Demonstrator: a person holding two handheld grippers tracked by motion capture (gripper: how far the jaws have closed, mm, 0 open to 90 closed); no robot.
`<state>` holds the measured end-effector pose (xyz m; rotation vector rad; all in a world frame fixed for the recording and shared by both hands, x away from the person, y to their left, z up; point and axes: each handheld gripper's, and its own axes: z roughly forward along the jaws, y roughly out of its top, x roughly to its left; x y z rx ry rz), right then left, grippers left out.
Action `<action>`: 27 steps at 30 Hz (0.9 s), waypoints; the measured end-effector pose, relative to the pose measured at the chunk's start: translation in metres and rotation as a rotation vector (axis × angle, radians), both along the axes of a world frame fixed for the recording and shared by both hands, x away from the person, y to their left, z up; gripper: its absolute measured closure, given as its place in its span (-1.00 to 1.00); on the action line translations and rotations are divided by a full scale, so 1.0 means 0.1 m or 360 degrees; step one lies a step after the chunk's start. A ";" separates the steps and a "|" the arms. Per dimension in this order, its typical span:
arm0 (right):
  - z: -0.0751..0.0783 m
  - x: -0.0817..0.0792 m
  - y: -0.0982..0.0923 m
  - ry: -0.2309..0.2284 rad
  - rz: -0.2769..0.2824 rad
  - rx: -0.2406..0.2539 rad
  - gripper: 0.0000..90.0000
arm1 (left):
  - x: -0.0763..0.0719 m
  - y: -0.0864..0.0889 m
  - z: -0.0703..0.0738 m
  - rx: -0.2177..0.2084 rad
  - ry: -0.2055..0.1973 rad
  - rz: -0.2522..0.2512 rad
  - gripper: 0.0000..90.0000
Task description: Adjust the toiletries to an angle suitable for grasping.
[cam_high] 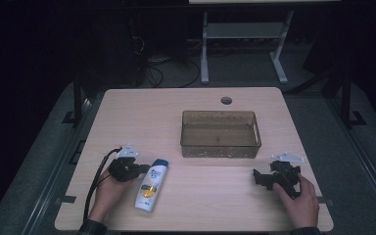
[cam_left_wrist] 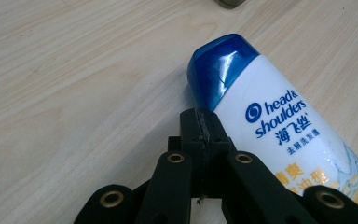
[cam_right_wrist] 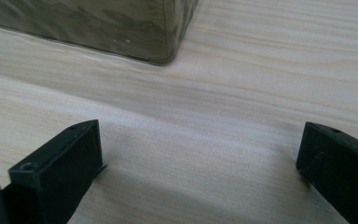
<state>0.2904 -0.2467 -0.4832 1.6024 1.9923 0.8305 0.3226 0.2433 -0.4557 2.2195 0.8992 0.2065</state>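
Left gripper (cam_left_wrist: 200,122): jaws pressed together, empty, tips just beside the white plastic shampoo bottle with blue cap (cam_high: 152,184), which lies on the pale wooden table (cam_high: 127,112); its lower label is cut off. Right gripper (cam_right_wrist: 200,158): jaws spread, near the translucent brown bin (cam_high: 220,133).

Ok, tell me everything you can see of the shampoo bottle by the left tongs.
The shampoo bottle is white glossy plastic with a blue cap, a blue Head & Shoulders logo with Chinese print, and yellow-gold graphics lower down. It lies flat on the wooden table, label up, cap pointing away from the person towards the tray. The left tongs, shut, sit right against its side near the cap; whether they actually touch is unclear.
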 end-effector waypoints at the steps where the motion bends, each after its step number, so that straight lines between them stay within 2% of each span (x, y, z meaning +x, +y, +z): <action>1: 0.00 0.00 0.00 0.0000 0.0000 0.0000 -1.00 | 0.00 -0.01 0.00 0.0007 0.0002 -0.0007 0.99; 8: 0.00 0.00 0.00 -0.0001 0.0001 -0.0001 -1.00 | 0.01 -0.11 0.00 -0.0001 0.0006 -0.0035 0.99; 9: 0.00 0.00 0.00 -0.0001 0.0000 0.0000 -1.00 | 0.01 -0.12 0.00 0.0018 0.0009 -0.0053 0.99; 27: 0.00 0.00 0.00 0.0000 0.0000 0.0000 -1.00 | -0.05 -0.33 -0.01 0.0038 0.0015 -0.0158 0.99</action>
